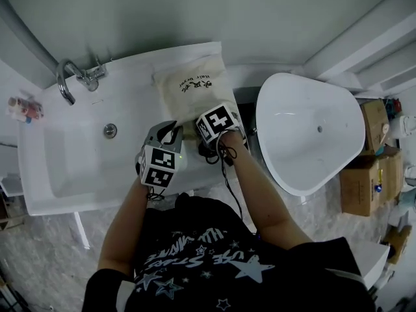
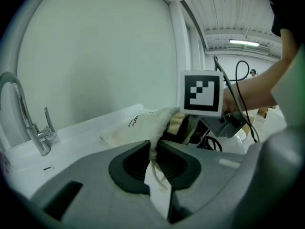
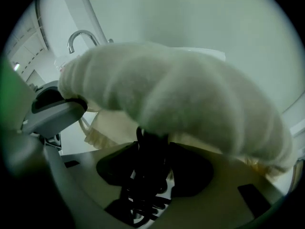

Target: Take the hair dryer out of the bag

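Nearest the person, the left gripper (image 2: 155, 152) had its jaws pressed together on a fold of cream cloth and drawstring at the bag's (image 1: 190, 85) mouth. Just beside it, the right gripper (image 3: 151, 144) pointed steeply down into that mouth, jaws spread, with the black hair dryer (image 3: 152, 133) and its coiled cord (image 3: 145, 187) between them, mostly still under the cloth. The bag lay at the counter's (image 1: 130, 67) back right corner, right of the basin (image 1: 71, 158), its mouth toward the front edge. The faucet (image 1: 65, 83) stood at the back left.
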Available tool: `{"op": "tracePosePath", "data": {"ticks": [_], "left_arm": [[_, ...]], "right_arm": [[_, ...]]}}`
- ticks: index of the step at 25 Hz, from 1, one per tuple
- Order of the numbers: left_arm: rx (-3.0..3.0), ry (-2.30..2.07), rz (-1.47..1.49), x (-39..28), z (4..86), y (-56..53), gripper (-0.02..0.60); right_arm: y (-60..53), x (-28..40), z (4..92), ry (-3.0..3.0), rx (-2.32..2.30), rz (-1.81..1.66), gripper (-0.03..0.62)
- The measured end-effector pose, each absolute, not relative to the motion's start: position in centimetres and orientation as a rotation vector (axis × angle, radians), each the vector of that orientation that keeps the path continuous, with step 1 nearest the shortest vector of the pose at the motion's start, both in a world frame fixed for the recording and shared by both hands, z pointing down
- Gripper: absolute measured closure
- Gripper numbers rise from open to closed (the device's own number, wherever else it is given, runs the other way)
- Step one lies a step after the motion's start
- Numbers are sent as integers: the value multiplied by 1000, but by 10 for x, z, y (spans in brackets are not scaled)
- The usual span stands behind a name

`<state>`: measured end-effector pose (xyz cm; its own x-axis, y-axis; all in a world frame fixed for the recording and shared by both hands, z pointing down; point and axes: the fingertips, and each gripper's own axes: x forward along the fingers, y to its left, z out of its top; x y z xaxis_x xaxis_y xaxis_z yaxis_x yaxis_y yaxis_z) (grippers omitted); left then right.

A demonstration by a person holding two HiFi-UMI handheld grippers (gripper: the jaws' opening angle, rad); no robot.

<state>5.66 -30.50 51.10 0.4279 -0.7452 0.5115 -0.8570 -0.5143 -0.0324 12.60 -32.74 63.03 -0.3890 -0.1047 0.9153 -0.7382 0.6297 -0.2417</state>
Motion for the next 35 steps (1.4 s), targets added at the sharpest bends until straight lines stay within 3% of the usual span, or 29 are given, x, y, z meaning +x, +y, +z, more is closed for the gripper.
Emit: {"op": "tracePosePath", "data": {"ticks": [7, 20, 27, 35], "left_arm": [[2452, -1383, 719, 49, 511, -309, 531], [2507, -1267, 770, 49, 520, -299, 524], [2614, -1094, 740, 27, 519, -270, 360], [2680, -1076, 565, -50, 491, -196, 330]], "right_arm": [[-315, 130, 570, -1943, 674, 730, 395], [-205, 154, 512, -2102, 874, 1199, 395], [-152, 125, 489, -2225, 1137, 1279, 396], [-99, 72, 465, -2341, 1407, 1214, 396]]}}
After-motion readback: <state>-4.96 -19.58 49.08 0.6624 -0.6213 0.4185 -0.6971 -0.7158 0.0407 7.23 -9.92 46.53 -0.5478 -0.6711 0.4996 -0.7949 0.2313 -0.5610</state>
